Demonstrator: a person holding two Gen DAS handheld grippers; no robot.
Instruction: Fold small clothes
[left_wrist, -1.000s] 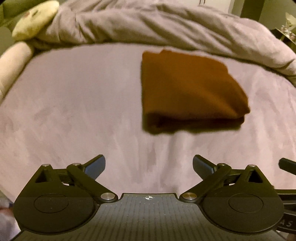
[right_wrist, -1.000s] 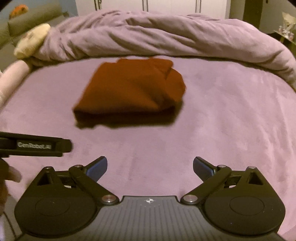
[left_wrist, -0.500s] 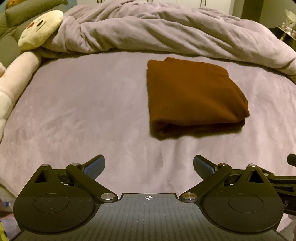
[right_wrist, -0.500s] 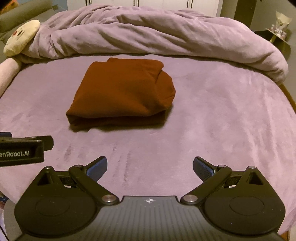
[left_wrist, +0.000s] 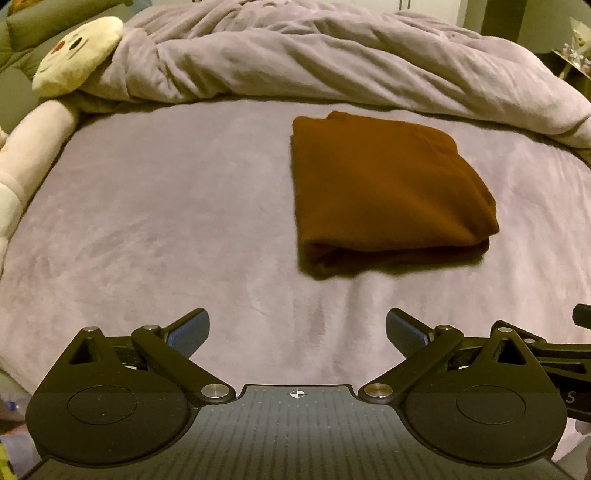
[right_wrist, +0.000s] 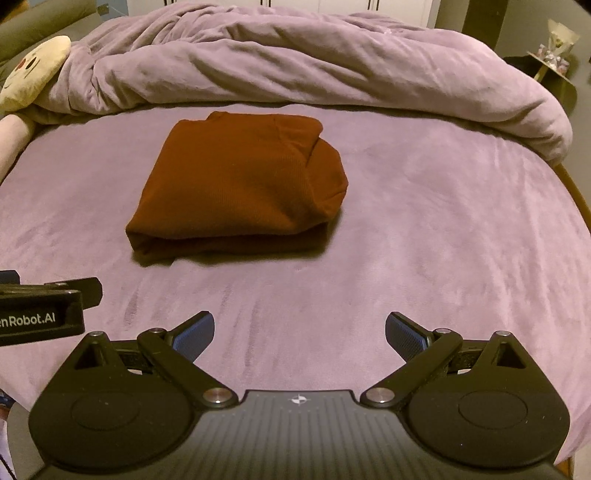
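A rust-brown garment (left_wrist: 388, 192) lies folded into a compact rectangle on the purple bed sheet (left_wrist: 166, 221). It also shows in the right wrist view (right_wrist: 240, 184), with a rounded bulge at its right side. My left gripper (left_wrist: 297, 332) is open and empty, well short of the garment's near edge. My right gripper (right_wrist: 300, 334) is open and empty, also short of the garment. The left gripper's body (right_wrist: 44, 306) shows at the left edge of the right wrist view.
A bunched purple duvet (left_wrist: 332, 55) lies across the back of the bed. A cream plush toy (left_wrist: 74, 59) sits at the back left. A small side table (right_wrist: 554, 70) stands past the bed's right edge.
Both grippers have drawn back and risen from the folded garment, so more of the bed and duvet is in view. The garment has not moved.
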